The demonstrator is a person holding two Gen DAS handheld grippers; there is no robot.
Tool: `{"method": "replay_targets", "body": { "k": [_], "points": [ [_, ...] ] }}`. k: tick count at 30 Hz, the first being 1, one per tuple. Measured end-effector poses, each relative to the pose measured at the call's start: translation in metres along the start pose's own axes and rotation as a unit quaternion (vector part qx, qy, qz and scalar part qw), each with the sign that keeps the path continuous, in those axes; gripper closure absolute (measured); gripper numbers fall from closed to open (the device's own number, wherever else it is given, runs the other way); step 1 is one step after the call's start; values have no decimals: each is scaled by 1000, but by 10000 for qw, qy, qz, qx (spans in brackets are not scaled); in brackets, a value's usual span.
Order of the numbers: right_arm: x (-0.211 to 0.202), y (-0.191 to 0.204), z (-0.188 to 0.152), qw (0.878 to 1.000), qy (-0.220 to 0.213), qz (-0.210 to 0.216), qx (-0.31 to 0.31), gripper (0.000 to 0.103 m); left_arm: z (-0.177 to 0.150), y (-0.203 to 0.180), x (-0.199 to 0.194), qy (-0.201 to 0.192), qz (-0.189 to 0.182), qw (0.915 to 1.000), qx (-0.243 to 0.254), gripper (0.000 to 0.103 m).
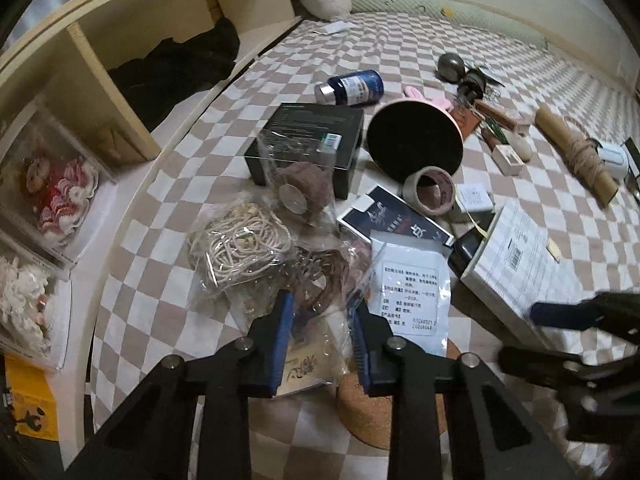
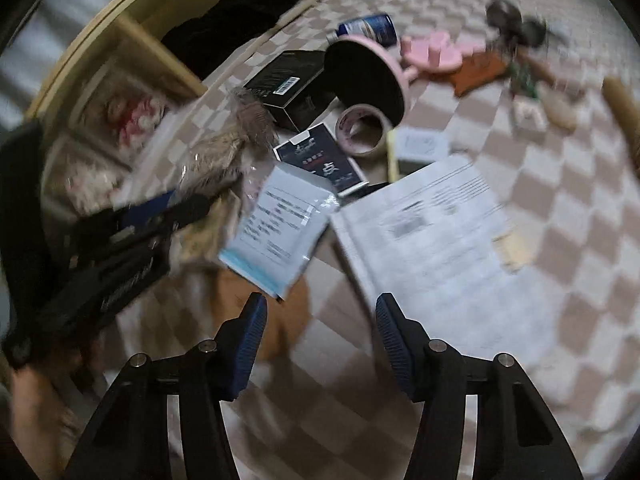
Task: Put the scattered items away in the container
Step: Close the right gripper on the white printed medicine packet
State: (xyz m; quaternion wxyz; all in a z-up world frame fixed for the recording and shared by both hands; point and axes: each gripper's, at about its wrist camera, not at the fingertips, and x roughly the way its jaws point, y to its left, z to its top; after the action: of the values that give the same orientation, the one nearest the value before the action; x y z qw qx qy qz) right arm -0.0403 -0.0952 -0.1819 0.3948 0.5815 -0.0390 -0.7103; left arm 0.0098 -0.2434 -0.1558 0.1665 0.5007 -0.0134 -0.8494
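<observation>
Scattered items lie on a checkered bed cover. My left gripper has its fingers on either side of a clear plastic bag of brown cord; whether they press it I cannot tell. Beside it lie a bag of cream cord, a white labelled pouch and a cork coaster. My right gripper is open and empty, above the bed between the pouch and a white flat box. The left gripper also shows in the right wrist view. The container is a pink tub, tipped on its side.
A black box, a tape roll, a dark card box, a blue bottle, a twine roll and small items lie further off. A wooden shelf unit runs along the left.
</observation>
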Motion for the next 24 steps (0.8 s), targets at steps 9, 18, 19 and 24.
{"method": "replay_targets", "body": {
  "k": [9, 18, 19, 24],
  "points": [
    [2, 1, 12, 9917, -164, 1068, 696, 45, 1, 9, 5, 93, -49, 9999, -126, 80],
    [30, -1, 12, 9883, 161, 1129, 1012, 45, 2, 12, 7, 170, -206, 9993, -257, 80],
    [33, -2, 13, 9880, 174, 1129, 1043, 46, 2, 13, 7, 174, -220, 9992, -277, 80],
    [36, 1, 20, 9887, 114, 1143, 963, 46, 2, 17, 7, 205, -302, 9984, -422, 80]
  ]
}}
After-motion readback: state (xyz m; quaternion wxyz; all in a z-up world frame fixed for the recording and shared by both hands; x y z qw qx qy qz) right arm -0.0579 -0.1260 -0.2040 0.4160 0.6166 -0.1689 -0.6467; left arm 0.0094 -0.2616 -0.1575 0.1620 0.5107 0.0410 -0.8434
